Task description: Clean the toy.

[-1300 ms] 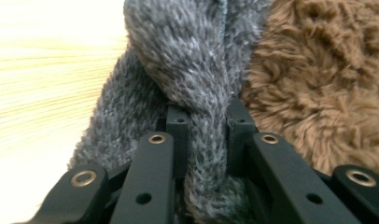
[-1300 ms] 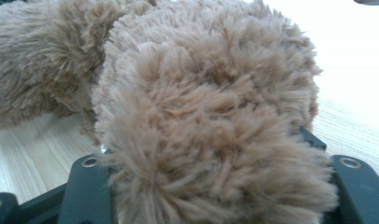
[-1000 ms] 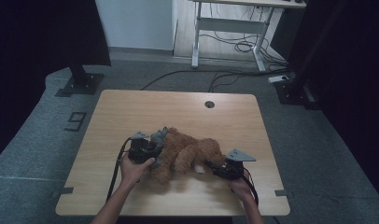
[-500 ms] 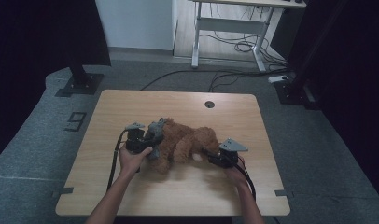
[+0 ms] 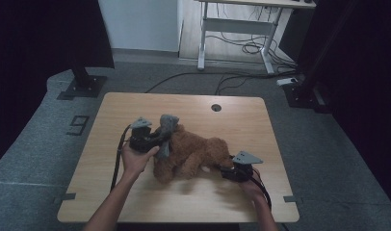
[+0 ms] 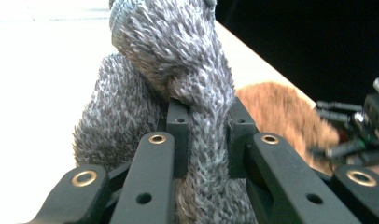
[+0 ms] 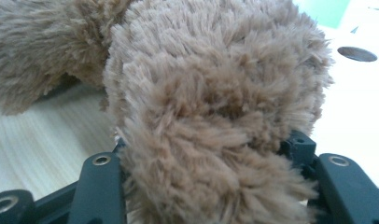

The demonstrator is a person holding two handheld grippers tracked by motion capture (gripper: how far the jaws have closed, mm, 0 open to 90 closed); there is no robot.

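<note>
Since the earlier frames, left gripper (image 5: 155,139) has lifted toward 12 o'clock, drawing the grey knitted cloth piece (image 5: 167,126) up off the shaggy brown plush toy (image 5: 193,156). Its jaws are clamped on a fold of that grey knit, seen pinched between the pads in the left gripper view (image 6: 204,140).

Right gripper (image 5: 232,172) sits at the toy's 4 o'clock end, low on the light wooden desk (image 5: 241,120). Its jaws have just been opening, with a furry brown limb (image 7: 215,140) between them; whether the pads press on it I cannot tell.

Toy lies on its side near desk centre, grey piece at its 10 o'clock end.

Judgement: for a clean pull, keep the left pinch deep in the knit, pull along the toy's axis, not sideways. The right gripper needs a firm anchor on the limb, else the whole toy lifts with the cloth.
</note>
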